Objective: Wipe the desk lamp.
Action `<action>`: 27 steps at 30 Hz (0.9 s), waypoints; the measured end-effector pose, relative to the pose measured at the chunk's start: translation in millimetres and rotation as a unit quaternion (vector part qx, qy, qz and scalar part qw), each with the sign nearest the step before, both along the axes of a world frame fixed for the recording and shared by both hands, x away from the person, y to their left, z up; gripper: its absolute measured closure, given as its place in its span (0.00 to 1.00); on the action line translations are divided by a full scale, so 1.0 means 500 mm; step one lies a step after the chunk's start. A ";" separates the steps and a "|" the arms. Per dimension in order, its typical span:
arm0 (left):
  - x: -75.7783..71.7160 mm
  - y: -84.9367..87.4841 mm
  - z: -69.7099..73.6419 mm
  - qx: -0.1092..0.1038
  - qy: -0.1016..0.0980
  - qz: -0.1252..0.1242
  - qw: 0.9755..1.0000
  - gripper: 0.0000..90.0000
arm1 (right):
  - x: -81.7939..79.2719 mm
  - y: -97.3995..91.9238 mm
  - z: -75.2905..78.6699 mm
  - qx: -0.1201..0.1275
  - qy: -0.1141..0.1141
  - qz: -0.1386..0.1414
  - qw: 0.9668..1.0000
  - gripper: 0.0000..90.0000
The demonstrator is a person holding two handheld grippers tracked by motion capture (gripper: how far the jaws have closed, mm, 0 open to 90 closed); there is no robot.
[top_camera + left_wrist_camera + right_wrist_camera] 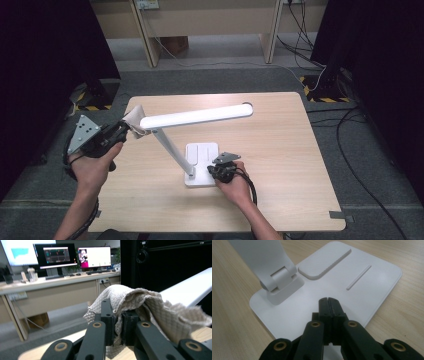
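**Lamp wiping: cloth at lamp head, base pinned**

Left tongs [117, 315]: clamped on a beige waffle-weave cloth [140, 302], touching the near end of the lit white bar-shaped lamp head [197, 115]. Right tongs [329, 302]: closed together, empty, tips resting on the white flat rectangular lamp base [362, 290]. Beneath: pale wooden worktop [280, 150].

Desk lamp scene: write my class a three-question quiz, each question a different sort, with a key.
1. True or false: the left gripper holds a beige waffle-weave cloth at the end of the lit white lamp head.
2. Where do the right gripper's shut fingers rest?
A. on the white flat lamp base
B. on the light wooden table
C. on the slanted white lamp arm
3. Fill in: the lamp is switched ___.

Key: 1 true; 2 A; 3 on.
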State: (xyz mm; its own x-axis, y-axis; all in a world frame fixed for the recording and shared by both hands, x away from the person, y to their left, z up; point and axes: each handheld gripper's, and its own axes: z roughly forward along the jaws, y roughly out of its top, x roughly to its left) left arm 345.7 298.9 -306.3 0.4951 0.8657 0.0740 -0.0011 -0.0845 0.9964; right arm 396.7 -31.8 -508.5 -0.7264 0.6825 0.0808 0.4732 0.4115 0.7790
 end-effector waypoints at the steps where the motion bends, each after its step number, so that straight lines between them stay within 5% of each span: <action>1: 0.000 -0.002 0.003 0.003 -0.004 0.000 1.000 0.92 | 0.000 0.000 0.000 0.000 0.000 0.000 1.000 1.00; 13: -0.015 -0.016 0.037 0.056 -0.039 0.004 0.998 0.92 | -0.001 0.001 0.001 -0.003 -0.001 0.000 1.000 1.00; 27: -0.022 -0.050 0.053 0.097 -0.056 0.002 0.994 0.91 | -0.001 0.001 0.000 -0.003 -0.002 0.001 1.000 1.00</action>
